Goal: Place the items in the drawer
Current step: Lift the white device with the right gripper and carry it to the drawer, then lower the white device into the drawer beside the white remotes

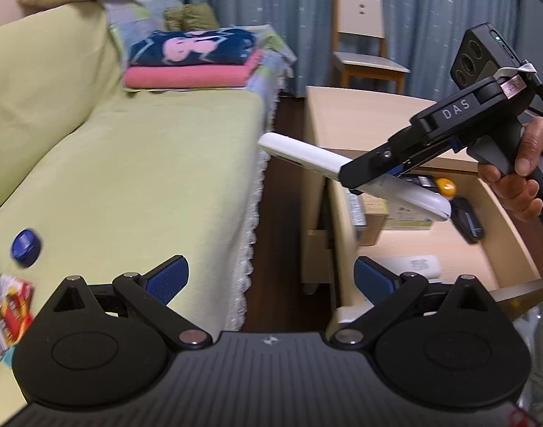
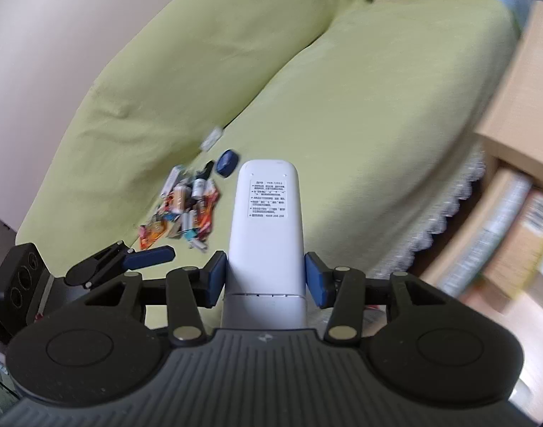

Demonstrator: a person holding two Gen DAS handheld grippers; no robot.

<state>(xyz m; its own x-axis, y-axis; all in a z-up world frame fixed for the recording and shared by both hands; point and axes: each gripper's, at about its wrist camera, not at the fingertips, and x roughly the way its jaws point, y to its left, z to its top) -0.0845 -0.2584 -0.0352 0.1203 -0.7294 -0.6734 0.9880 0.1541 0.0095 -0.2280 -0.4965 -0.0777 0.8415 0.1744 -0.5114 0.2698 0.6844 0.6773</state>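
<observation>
Remote (image 2: 266, 227), white, back label up, in right tongs (image 2: 265, 277).

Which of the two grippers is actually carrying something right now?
The right gripper: its blue pads clamp a white remote, held above the open drawer. The left gripper is open with nothing between its fingers.

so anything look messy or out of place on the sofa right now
Yes: a loose heap of small packets and tubes lies scattered on the green sofa cover, with a blue cap lying apart just beyond it. The white remote is off the sofa, clamped in the right gripper; the left gripper is open.
</observation>
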